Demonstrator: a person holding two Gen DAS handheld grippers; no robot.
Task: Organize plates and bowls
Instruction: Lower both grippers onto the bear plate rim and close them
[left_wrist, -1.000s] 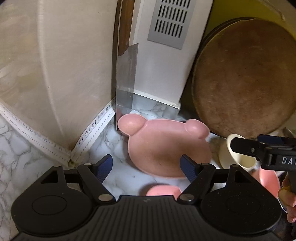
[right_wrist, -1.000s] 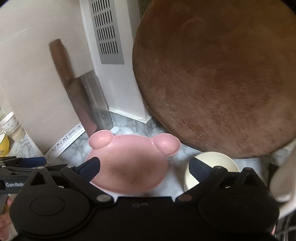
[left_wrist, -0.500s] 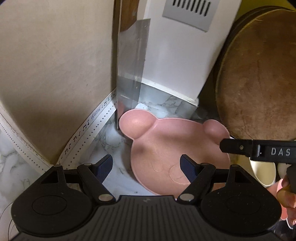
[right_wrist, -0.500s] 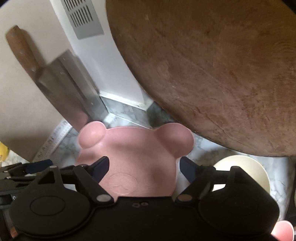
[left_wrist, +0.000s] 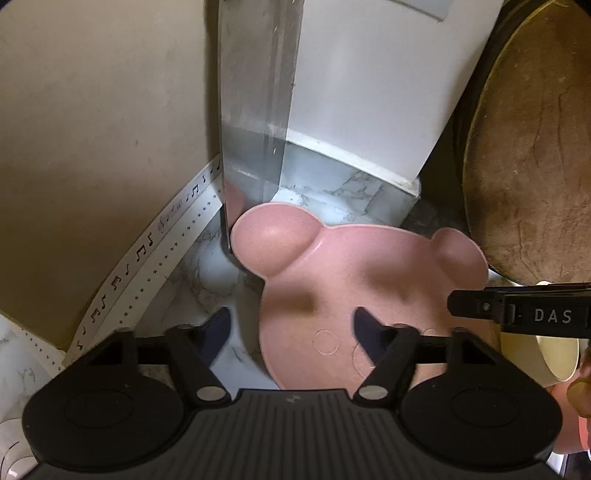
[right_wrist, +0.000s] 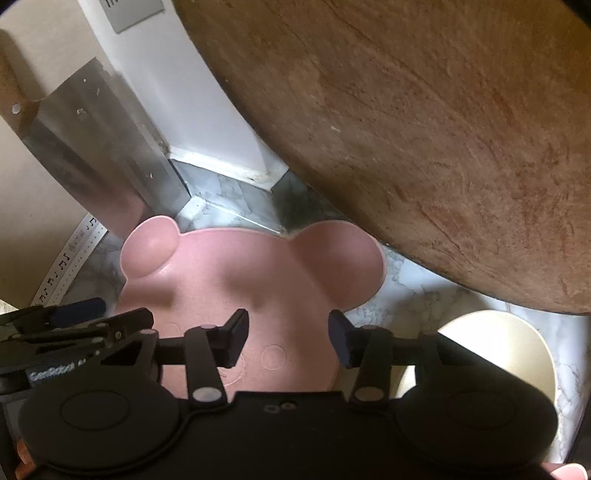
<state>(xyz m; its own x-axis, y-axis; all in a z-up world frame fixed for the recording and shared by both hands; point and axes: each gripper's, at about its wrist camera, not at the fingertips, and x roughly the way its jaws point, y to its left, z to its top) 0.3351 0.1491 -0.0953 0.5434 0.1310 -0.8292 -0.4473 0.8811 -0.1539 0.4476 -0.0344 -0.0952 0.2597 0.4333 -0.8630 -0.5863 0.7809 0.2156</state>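
Both grippers are hovering low over a pink bear-shaped plate (left_wrist: 354, 295) that is lying flat on the marble counter (left_wrist: 192, 280), its two ears pointing away from them toward the corner of the wall. The left gripper (left_wrist: 291, 332) is standing wide, with nothing between its fingers; its left finger is hanging over bare counter just off the plate's edge and its right finger is over the plate's middle. The right gripper (right_wrist: 286, 341) is standing at a narrower, half-parted gap, also holding nothing, and both of its fingers are sitting over the near half of the plate. The step in hand is probably lifting this plate by its near rim, and that rim is hidden under both gripper bodies, so contact cannot be judged. To do it well, one finger should be sliding under the rim and the other pressing on top, since a flat plate gives the jaws nothing to pinch from above. A cleaver (left_wrist: 255, 122) is leaning against the wall just ahead of the left gripper, its blade touching or nearly touching the plate's left ear, and a round wooden board (right_wrist: 424, 129) is leaning close over the right ear; drawing the plate back toward the grippers before raising it should be keeping it off both. A cream bowl (right_wrist: 509, 354) is sitting just right of the right gripper, clear of the plate.
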